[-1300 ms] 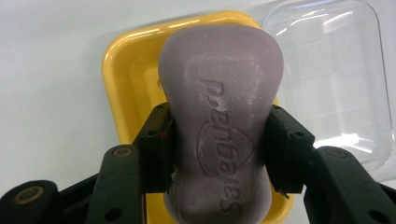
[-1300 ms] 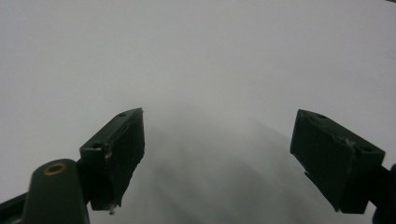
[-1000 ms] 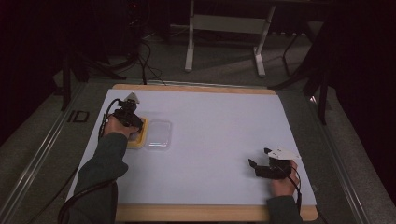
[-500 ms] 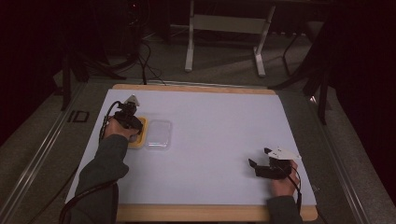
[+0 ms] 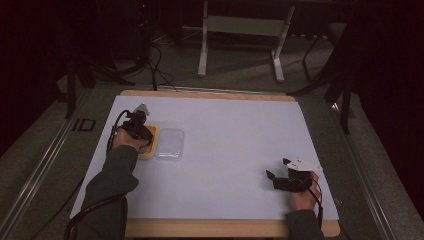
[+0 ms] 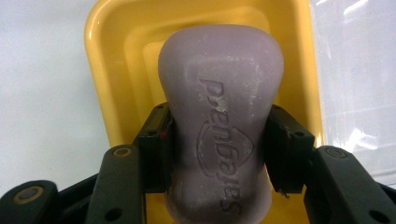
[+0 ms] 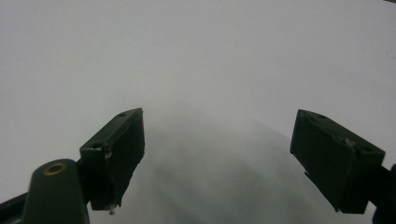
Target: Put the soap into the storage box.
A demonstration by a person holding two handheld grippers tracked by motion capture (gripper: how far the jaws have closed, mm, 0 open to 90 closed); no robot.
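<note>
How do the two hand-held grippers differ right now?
The left gripper is shut on a purple soap bar over a yellow dish; the right gripper is open with nothing between its jaws. The left is at the table's far left, the right near its front right corner. Both have black jaws.

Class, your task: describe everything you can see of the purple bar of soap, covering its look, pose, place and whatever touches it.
The soap bar is pale purple and matte, with rounded edges and a slight waist. Raised lettering and an emblem are pressed into its top face, dusted with whitish marks. It looks solid and dry. It lies lengthwise inside the yellow tray, top face up. The left gripper is shut on it, one black pad pressed against each long side at the waist. A clear lid sits beside the tray.
</note>
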